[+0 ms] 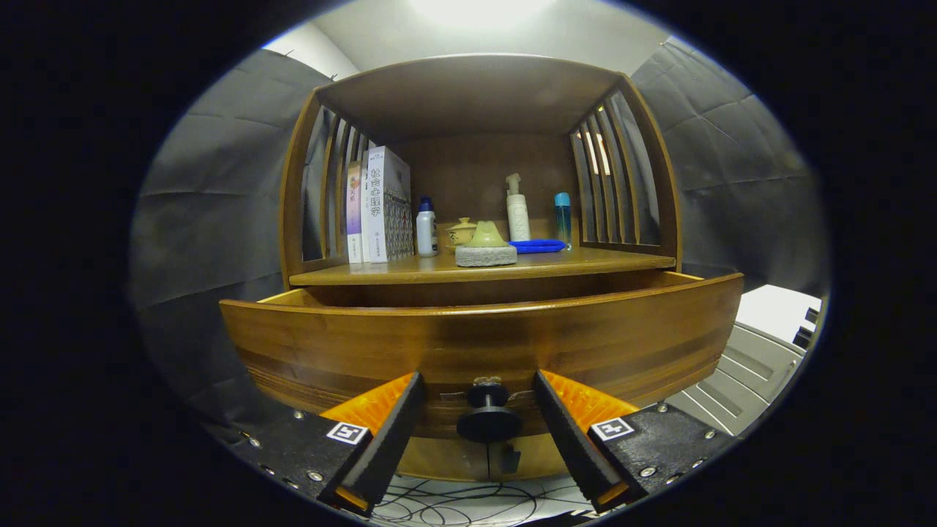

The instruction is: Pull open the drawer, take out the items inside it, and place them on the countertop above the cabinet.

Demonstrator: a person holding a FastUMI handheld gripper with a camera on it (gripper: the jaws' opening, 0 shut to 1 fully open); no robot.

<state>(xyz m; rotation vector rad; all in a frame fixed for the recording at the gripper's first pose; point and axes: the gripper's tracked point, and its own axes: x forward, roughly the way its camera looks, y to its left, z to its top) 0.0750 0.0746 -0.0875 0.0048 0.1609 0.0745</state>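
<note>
— So, how far along are you?

— Partway, I'd say. The drawer is pulled out from under the bench, well forward of it. My gripper is open, its fingers spread to either side of the drawer's knob and not touching it as far as I can see. The knob sits right between them.

— And the things inside the drawer?

— I can't tell. I'm looking at the drawer front from low down, so its inside is hidden behind the front panel. Nothing is in my gripper, so I judge the emptying has not begun, or at least is not finished.

— What's on the bench above the drawer already?

— Some books stand toward the left end, a white bottle beside them, a small pot behind a grey block with a green cone on it, then a pump bottle, a blue tray and a slim blue bottle. Whether any came from the drawer, I can't say.

— What's left, then?

— Lift clear of the knob, rise over the drawer, look in, and carry whatever is there up to the bench.
</note>
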